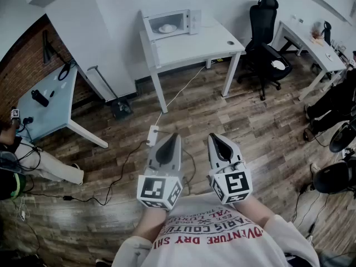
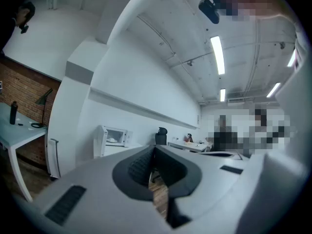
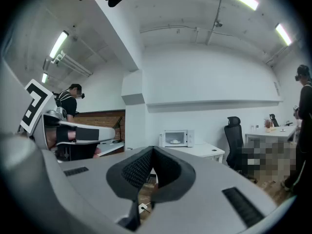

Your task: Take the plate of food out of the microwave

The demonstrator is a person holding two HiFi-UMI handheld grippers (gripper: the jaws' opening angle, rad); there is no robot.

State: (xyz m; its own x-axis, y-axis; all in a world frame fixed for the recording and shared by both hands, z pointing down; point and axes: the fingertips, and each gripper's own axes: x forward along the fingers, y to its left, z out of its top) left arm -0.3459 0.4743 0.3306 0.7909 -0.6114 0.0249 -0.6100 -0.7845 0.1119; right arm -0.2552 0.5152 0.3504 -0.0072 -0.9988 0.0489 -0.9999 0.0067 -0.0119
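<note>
With the left tool (image 1: 170, 144) and right tool (image 1: 219, 144) both closed and empty, far from the microwave (image 1: 179, 20), arriving unopened could shove the plate (image 1: 167, 29) inside.

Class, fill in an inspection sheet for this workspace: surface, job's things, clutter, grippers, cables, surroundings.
Surface: white rectangular table, standing on a wooden floor.
Job's things: white microwave on the table's back left corner; white plate of food inside it.
Clutter: small dark round object near the table's right edge.
Grippers: left gripper and right gripper both shut, empty, far from the table.
Cables: white cable from the table to a white power strip on the floor.
Surroundings: black office chair right of the table.
</note>
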